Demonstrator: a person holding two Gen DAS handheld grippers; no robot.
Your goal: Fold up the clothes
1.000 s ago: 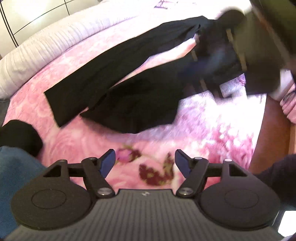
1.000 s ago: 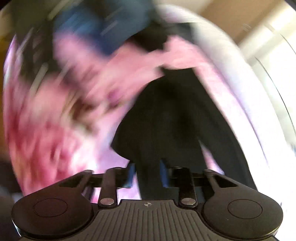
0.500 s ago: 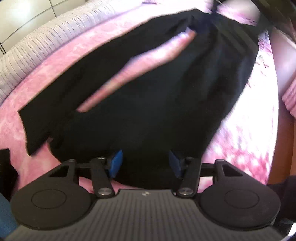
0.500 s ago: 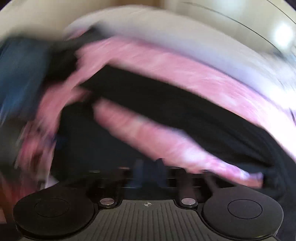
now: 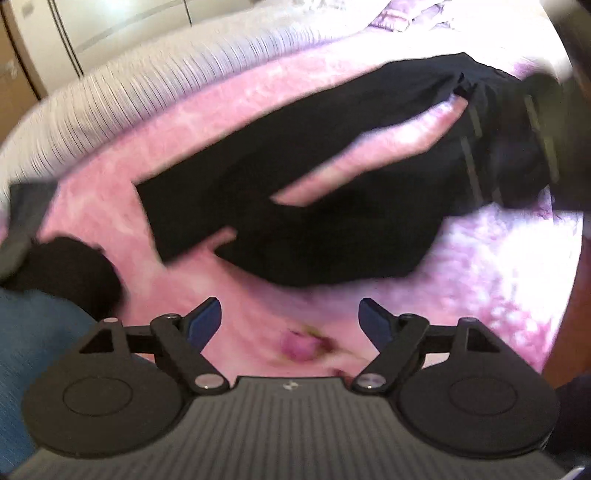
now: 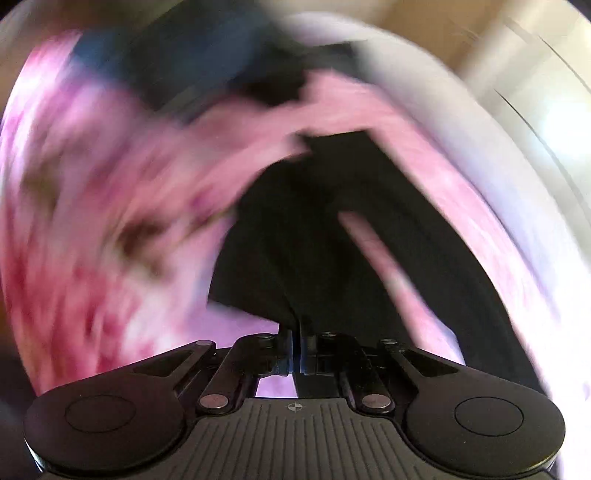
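Observation:
Black trousers (image 5: 332, 221) lie spread on a pink floral blanket (image 5: 110, 206), the two legs parted with pink showing between them. My left gripper (image 5: 290, 321) hovers over bare blanket just short of the nearer leg. Its jaws are opening and hold nothing. In the blurred right wrist view the trousers (image 6: 314, 240) run away from the camera. My right gripper (image 6: 295, 343) is shut on the edge of the black cloth, which is drawn into its closed fingers.
A black bundle of cloth (image 5: 70, 266) and blue denim (image 5: 29, 343) lie at the left, beside my left gripper. A white ribbed quilt (image 5: 147, 74) edges the far side of the blanket, with cupboard doors (image 5: 110, 29) behind. Brown floor (image 5: 565, 332) shows at the right.
My left gripper has drawn back from over the trousers to bare blanket and its jaws have widened. The right gripper's jaws have come together on the black cloth, and that view has swung.

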